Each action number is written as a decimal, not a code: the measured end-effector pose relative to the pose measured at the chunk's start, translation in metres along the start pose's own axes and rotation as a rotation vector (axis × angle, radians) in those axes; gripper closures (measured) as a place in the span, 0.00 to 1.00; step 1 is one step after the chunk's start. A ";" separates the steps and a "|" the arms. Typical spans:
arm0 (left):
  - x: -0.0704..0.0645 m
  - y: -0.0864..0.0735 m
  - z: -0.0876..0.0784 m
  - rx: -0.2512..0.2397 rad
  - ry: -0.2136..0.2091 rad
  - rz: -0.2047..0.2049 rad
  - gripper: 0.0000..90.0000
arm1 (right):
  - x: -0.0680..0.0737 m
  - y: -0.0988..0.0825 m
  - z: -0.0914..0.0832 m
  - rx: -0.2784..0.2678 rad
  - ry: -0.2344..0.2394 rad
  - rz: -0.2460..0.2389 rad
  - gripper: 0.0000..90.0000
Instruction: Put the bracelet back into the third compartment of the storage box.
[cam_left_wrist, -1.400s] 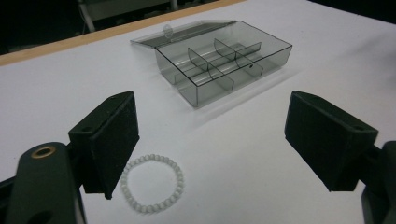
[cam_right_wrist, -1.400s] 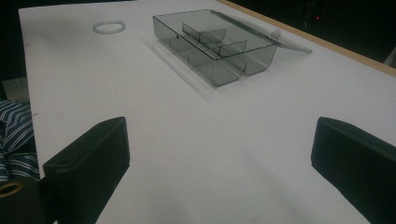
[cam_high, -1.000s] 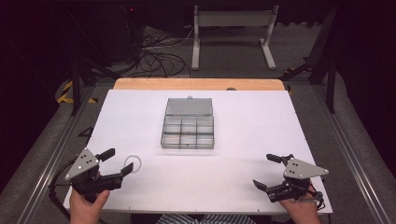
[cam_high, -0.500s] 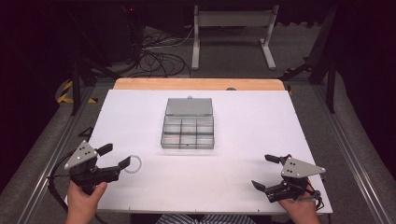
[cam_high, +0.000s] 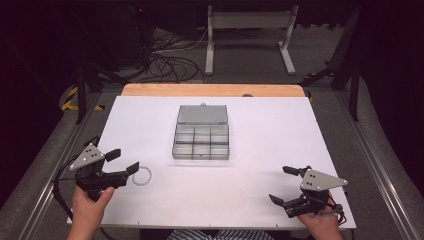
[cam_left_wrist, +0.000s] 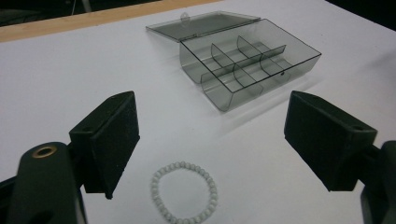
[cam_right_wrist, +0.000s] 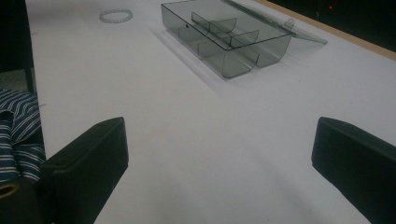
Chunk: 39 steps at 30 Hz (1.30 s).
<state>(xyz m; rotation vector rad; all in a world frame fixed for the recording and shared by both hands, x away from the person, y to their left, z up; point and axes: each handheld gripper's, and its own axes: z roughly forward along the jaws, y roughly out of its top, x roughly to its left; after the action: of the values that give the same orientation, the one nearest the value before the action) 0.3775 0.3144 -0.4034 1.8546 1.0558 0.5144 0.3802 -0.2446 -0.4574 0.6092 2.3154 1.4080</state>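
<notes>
Two grippers work over one white table, which carries only a few things. Largest of them is the clear grey organizer box, standing in the middle of the table toward the far edge. Its lid lies fully open and flat behind it, on the side of the far edge, so the compartments are free to reach from above. They look empty, though the tinted plastic makes this a little hard to be sure of.

Next in size are the tools. At the near left corner the left gripper has its jaws wide apart and points at the small thing in front of it. In the left gripper view the two black pads stand on either side of this thing, probably so that they can close around it. At the near right corner the right gripper has its jaws apart too and holds nothing; it seems to wait at the edge, well apart from the box.

Smallest is the white bead bracelet. It lies flat on the table near the left edge, just beside the left jaw tips and well apart from the box.
</notes>
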 end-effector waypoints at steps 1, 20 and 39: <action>0.000 -0.001 0.000 0.001 -0.001 -0.006 0.20 | 0.000 0.000 0.000 0.000 -0.001 0.000 0.05; 0.009 0.013 0.009 0.109 0.034 0.025 0.27 | 0.000 0.000 0.001 0.004 0.001 -0.001 0.05; 0.029 0.016 0.040 0.256 0.041 -0.030 0.27 | 0.000 0.000 0.001 0.011 0.005 -0.005 0.05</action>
<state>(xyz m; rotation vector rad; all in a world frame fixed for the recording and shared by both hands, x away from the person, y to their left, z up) 0.4282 0.3148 -0.4115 2.0545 1.2210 0.4163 0.3809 -0.2437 -0.4582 0.6033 2.3284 1.3961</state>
